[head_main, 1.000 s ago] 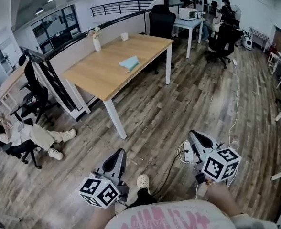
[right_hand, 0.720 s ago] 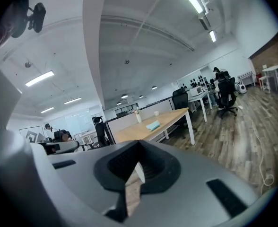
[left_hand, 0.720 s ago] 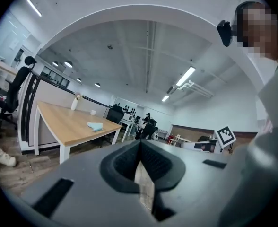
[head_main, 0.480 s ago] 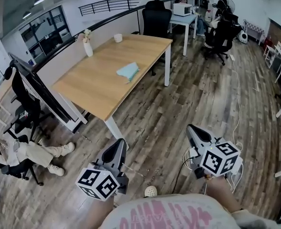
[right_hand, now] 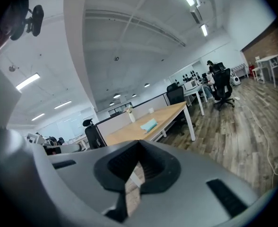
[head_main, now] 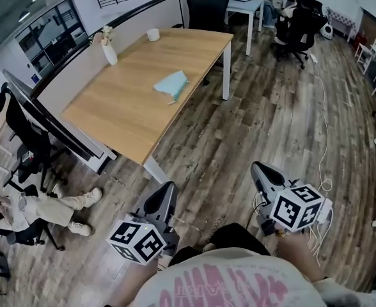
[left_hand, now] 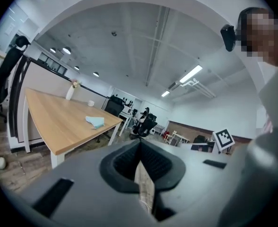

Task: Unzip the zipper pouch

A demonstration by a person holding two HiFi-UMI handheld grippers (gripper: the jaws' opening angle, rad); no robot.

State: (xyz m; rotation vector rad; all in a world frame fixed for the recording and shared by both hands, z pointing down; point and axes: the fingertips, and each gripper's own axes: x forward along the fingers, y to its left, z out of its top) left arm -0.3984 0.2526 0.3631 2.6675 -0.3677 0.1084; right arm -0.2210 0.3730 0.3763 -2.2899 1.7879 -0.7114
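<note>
A light teal zipper pouch point(head_main: 172, 83) lies flat on the wooden table point(head_main: 124, 107), toward its far right side. It also shows small and far off in the left gripper view point(left_hand: 96, 121) and in the right gripper view point(right_hand: 149, 125). My left gripper point(head_main: 164, 194) is held low over the floor, short of the table's near corner, with its jaws shut and empty. My right gripper point(head_main: 263, 171) hangs level with it further right, also shut on nothing. Both point toward the table, well apart from the pouch.
A white vase with flowers point(head_main: 109, 53) and a white cup point(head_main: 153, 35) stand at the table's far edge. A black office chair point(head_main: 207, 2) sits at its far end. A seated person point(head_main: 22, 206) is at the left. A cable point(head_main: 322, 107) trails over the floor at the right.
The table and pouch have come nearer and lower in the head view. Both grippers have travelled forward toward the table and stayed shut.
</note>
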